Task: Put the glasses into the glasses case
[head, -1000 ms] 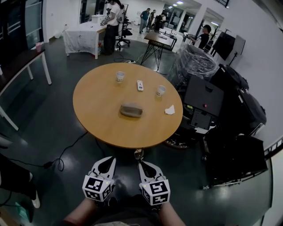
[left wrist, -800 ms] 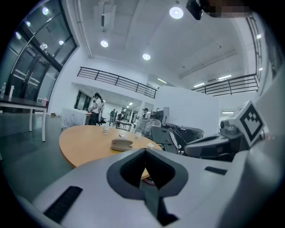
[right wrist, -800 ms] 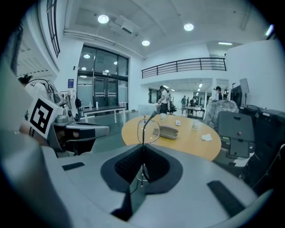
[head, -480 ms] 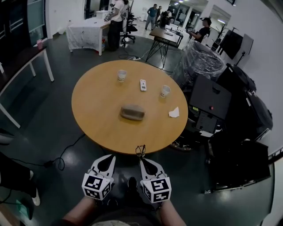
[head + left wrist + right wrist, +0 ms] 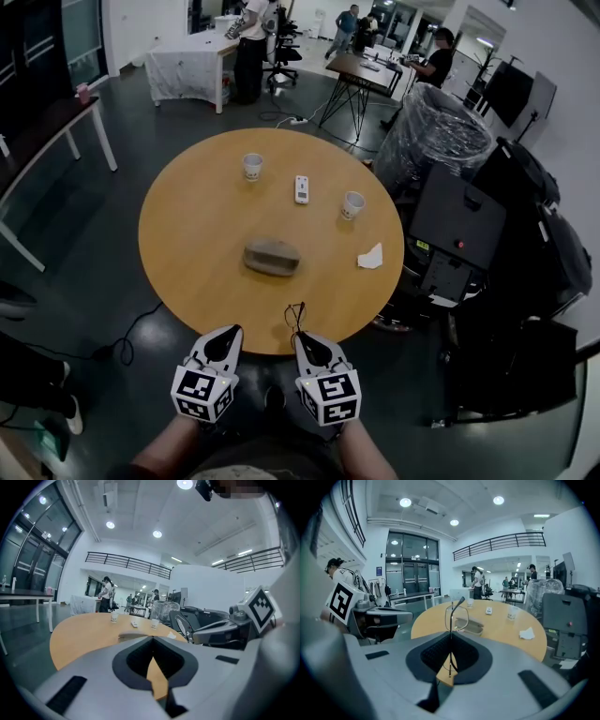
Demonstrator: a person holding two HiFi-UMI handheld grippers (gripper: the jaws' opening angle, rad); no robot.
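By my reading the task is at an early stage: the glasses (image 5: 458, 615) are in hand but nowhere near their home; the right gripper (image 5: 302, 339) has its fingers closed on a thin arm of the frame, and the lenses stand up above the tips at the near edge of the round bench (image 5: 187, 234); the glasses case (image 5: 272, 256) lies near the middle of the bench, well apart from the glasses, and from above it looks closed, though I cannot tell for sure; the left gripper (image 5: 228, 336) hangs just beside the right one, its fingers pressed together with nothing between them; two paper cups (image 5: 252, 165), a remote (image 5: 301, 188) and a crumpled tissue (image 5: 371, 256) sit beyond and beside the case, none touching it; what is left, I judge, is nearly everything: carrying the glasses across to the case, opening it if need be, likely with the free left gripper, laying the frame inside and shutting the lid.
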